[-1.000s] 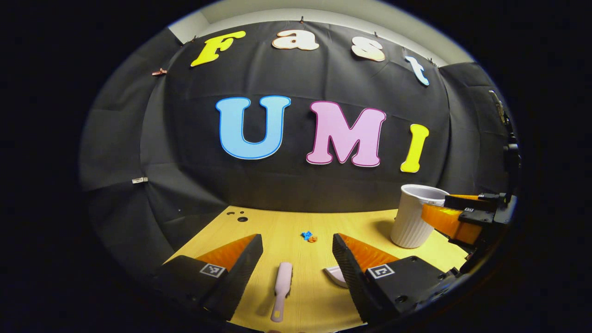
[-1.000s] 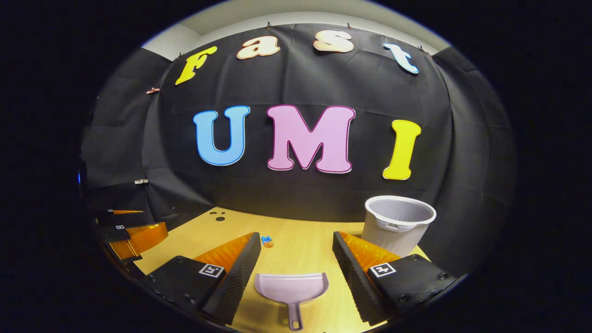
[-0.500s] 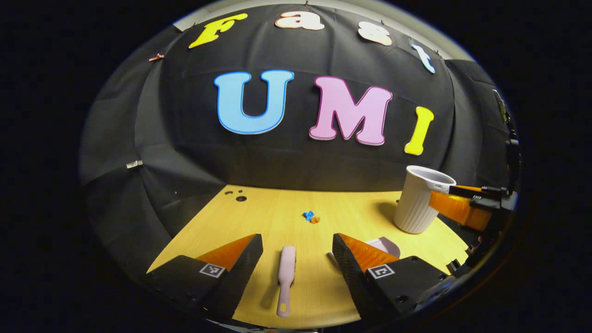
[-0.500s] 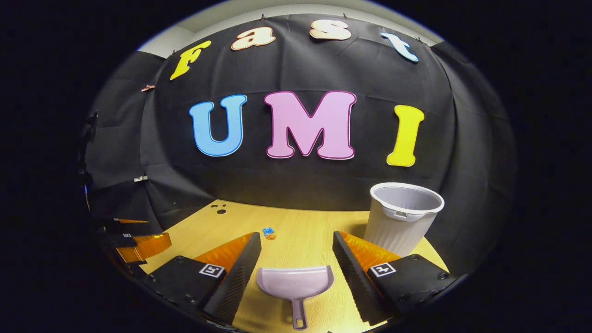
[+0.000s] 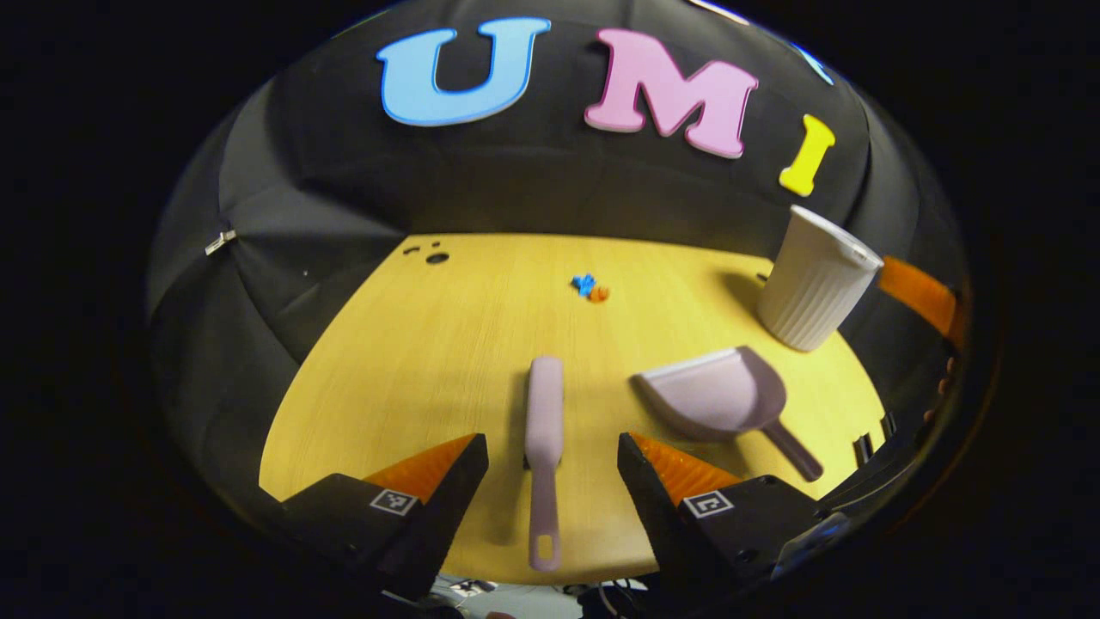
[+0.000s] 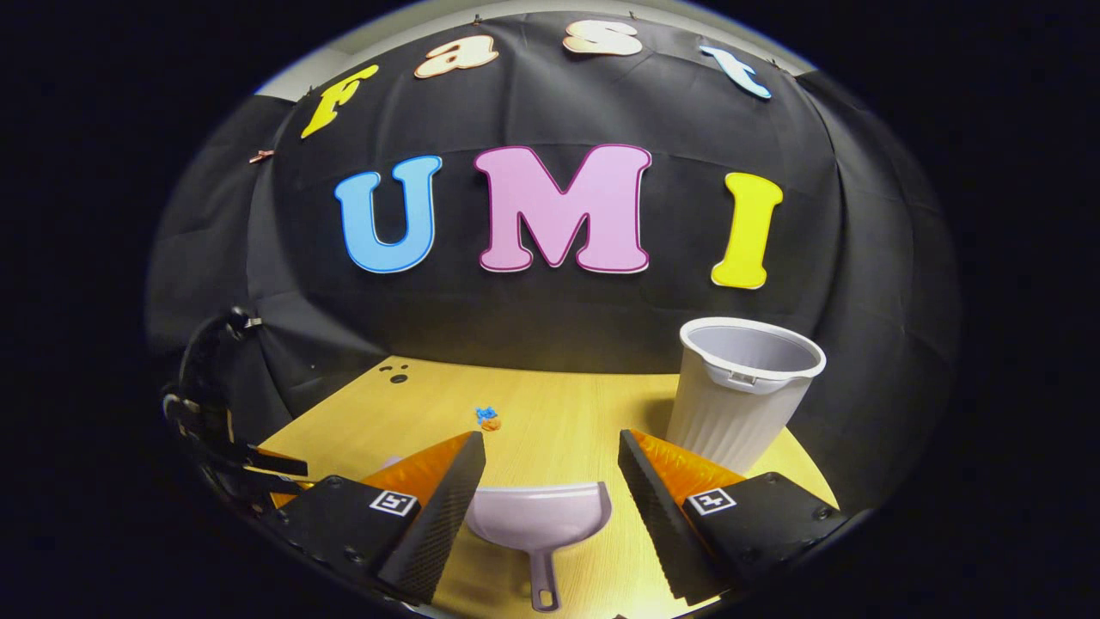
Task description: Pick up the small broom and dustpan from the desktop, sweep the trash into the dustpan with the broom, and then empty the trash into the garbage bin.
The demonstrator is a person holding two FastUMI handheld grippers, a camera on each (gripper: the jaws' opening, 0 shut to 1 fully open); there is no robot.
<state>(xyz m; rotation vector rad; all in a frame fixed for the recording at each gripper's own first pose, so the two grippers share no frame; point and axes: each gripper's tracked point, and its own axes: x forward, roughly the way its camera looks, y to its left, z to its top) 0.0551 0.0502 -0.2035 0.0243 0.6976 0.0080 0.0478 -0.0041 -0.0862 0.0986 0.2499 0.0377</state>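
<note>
Desk (image 5: 404, 361) open; bin (image 5: 815, 277) blocks far-right corner.

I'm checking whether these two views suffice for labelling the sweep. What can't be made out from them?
- Trash: in the left gripper view, blue and orange bits too small to identify or count.
- Garbage bin: its inside is hidden by its own wall there.
- Broom: bristles face away, unseen.
- Dustpan: in the right gripper view, its left corner sits behind the right hand-held gripper finger.

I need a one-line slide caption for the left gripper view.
Open left gripper above the pink broom, with dustpan, trash bits and white bin on the desktop.
</note>
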